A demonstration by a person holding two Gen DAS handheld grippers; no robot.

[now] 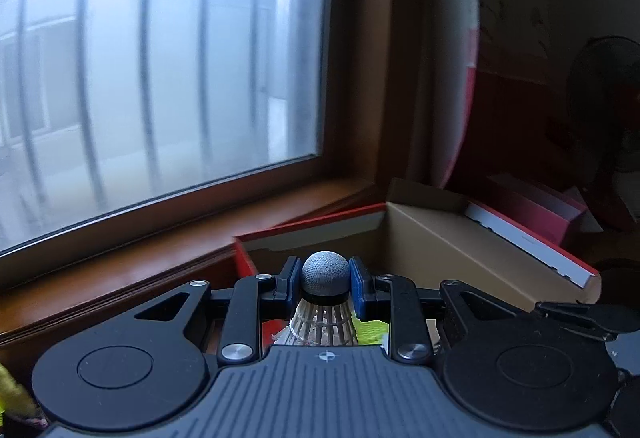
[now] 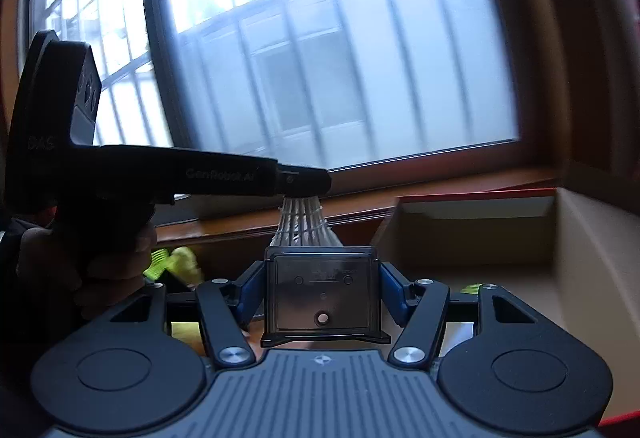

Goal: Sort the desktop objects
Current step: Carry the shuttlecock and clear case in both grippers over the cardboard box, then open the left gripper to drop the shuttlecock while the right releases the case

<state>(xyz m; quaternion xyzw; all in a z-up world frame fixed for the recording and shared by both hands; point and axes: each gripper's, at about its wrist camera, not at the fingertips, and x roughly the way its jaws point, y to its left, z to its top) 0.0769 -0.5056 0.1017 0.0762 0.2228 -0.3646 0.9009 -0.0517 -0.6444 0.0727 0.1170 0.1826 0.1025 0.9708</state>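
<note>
While carrying both finds toward the open cardboard box (image 1: pixel 460 238) under the window (image 1: pixel 160 78), working from left to right across the desk. Pinching a shuttlecock (image 1: pixel 324 274) in the left gripper (image 1: pixel 325 278), jaws drawn almost fully together on the grey cork head, feathered skirt trailing back toward the camera; probably gripping the cork because the feathers would crush. Holding it up off the desk, just short of the box's near red-edged wall, likely for a drop inside. Showing again in the right wrist view as the left gripper (image 2: pixel 304 180) reaching in from the side, white feathers (image 2: pixel 304 222) hanging below its tip, a hand (image 2: pixel 108 266) wrapped round the handle. Clamping a small black plastic case (image 2: pixel 323 294) in the right gripper (image 2: pixel 323 292), jaws standing about half open, blue pads pressing on its two sides, flat face turned toward the camera. Keeping it level and raised beside the box (image 2: pixel 480 230), apparently bound for the same interior. Leaving yellow-green clips (image 2: pixel 176 262) lying on the desk below, not yet sorted.
</note>
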